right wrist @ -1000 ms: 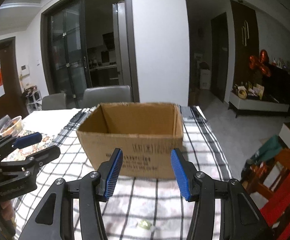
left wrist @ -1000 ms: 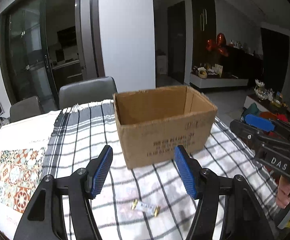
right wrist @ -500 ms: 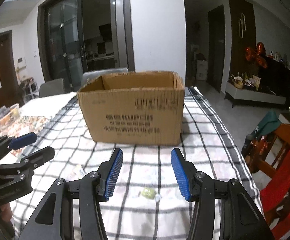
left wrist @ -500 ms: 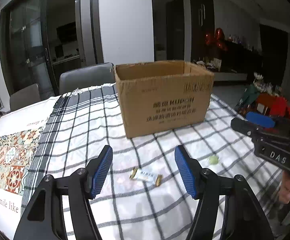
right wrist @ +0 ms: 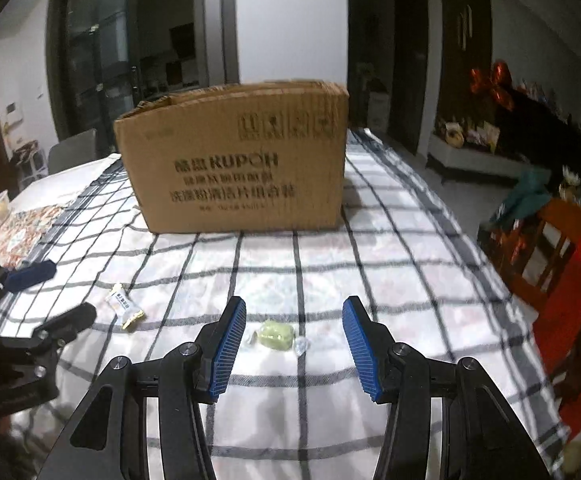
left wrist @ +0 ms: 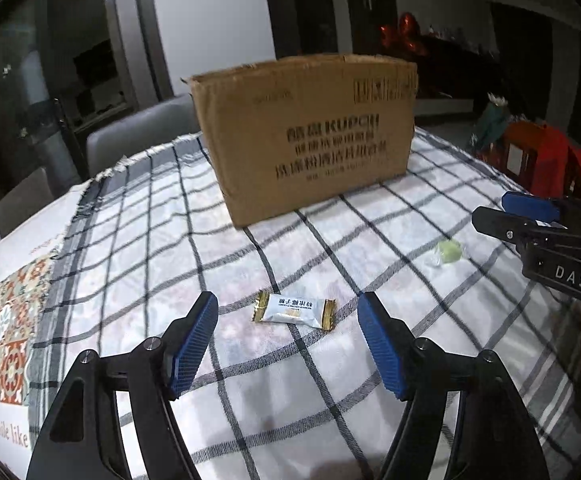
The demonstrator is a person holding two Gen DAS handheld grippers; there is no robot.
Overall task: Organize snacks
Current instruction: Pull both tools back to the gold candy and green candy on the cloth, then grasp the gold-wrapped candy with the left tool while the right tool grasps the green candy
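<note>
The worktop [left wrist: 138, 264] carries a white cloth checked with dark lines, and a patterned tile-print mat [left wrist: 6, 320] lies along its left side. Toward the far end of the checked cloth stands a cardboard box [left wrist: 310, 136], upright, its top flaps open, printed with dark lettering on the side facing the cameras. Grey chairs [left wrist: 138, 136] stand behind the worktop, and a red chair [right wrist: 570, 280] stands off its right edge. The left hand-held gripper [left wrist: 288, 340] hangs low over the near part of the cloth with its blue-padded fingers [left wrist: 194, 340] spread wide, holding nothing and touching nothing. A white snack packet with gold crimped ends [left wrist: 295, 311] lies flat on the cloth just ahead of the gap between those fingers, well apart from the box. The right hand-held gripper [right wrist: 294, 344] is likewise spread wide and empty, its blue pads [right wrist: 230, 344] clear of the cloth as far as the view shows. A green candy in a clear twist wrapper [right wrist: 276, 335] lies on the cloth between and just in front of its fingertips, touching neither one. In the right wrist view the white packet [right wrist: 125, 307] sits to the left of the candy, near the left hand-held gripper.
</note>
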